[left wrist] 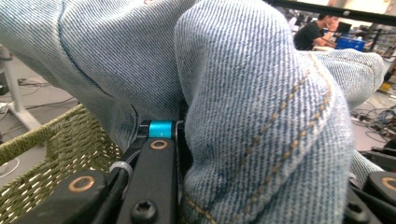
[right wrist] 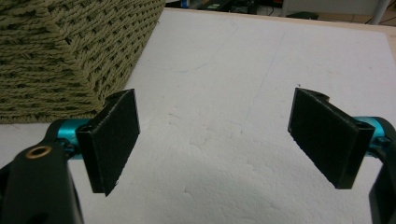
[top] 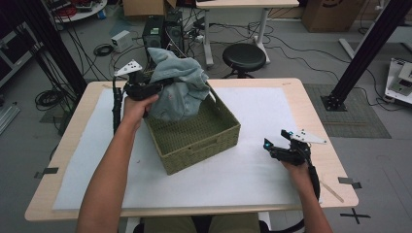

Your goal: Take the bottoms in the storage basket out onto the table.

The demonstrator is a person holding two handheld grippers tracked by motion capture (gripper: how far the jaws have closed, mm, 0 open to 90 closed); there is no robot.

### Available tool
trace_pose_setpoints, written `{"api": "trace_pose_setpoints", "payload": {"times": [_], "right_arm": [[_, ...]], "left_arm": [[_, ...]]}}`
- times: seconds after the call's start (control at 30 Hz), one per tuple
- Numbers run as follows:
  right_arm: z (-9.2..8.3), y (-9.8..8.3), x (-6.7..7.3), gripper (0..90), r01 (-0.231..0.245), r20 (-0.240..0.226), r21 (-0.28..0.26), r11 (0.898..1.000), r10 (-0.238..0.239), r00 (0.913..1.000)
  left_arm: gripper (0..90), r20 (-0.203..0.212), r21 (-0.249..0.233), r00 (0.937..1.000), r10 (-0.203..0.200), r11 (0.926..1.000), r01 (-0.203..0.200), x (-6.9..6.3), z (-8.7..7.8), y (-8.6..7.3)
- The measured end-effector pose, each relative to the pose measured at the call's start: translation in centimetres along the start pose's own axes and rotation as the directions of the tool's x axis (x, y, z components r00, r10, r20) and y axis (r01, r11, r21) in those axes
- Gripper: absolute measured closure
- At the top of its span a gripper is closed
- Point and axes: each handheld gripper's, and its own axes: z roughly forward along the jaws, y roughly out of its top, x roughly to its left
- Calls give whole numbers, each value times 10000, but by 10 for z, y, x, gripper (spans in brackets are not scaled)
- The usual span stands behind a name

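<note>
Two grippers are held over the table (top: 272, 194), one in each hand. A bunched pair of light blue jeans (top: 176, 83) is clamped by the left gripper (top: 154, 86); in the left gripper view the denim (left wrist: 261, 116) is seen packed between the black jaws, which are drawn in tight on the thick fold of cloth, with orange stitching running along a seam. The jeans are held up above the far left corner of the woven green basket (top: 214, 141), their lower folds hanging down into it at about 11 o'clock from the basket's middle. The left hand (top: 137, 108) is wrapped round the gripper body just beside the basket's left wall, whose green weave (left wrist: 56, 154) is seen at 8 o'clock in the left gripper view.

The right gripper (top: 277, 145) is held low over the white mat (top: 252, 111) at about 3 o'clock from the basket, well apart from it. Its jaws are spread wide with nothing between them; in the right gripper view only bare mat (right wrist: 219, 140) is seen between the pads, and a corner of the basket (right wrist: 70, 56) stands at 10 o'clock
</note>
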Motion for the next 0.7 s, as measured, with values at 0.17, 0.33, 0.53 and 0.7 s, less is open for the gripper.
{"api": "trace_pose_setpoints", "payload": {"times": [0.17, 0.33, 0.53, 0.7], "right_arm": [[0, 0, 0, 170, 35, 9, -14, 10000, -35, 10000], [0, 0, 0, 169, 59, 45, -9, 10000, -59, 10000], [0, 0, 0, 169, 75, 41, -19, 10000, -75, 10000], [0, 0, 1, 169, 40, 43, 20, 10000, -40, 10000]], "left_arm": [[717, 169, -221, 9998, 95, 9997, -91, -2, -8, 3], [717, 212, -358, 9995, 225, 9991, -218, -5, -18, 7], [717, 96, -629, 9998, 173, 9979, -166, -3, -35, 10], [718, 21, -722, 9998, 222, 9971, -220, -2, -43, 12]]}}
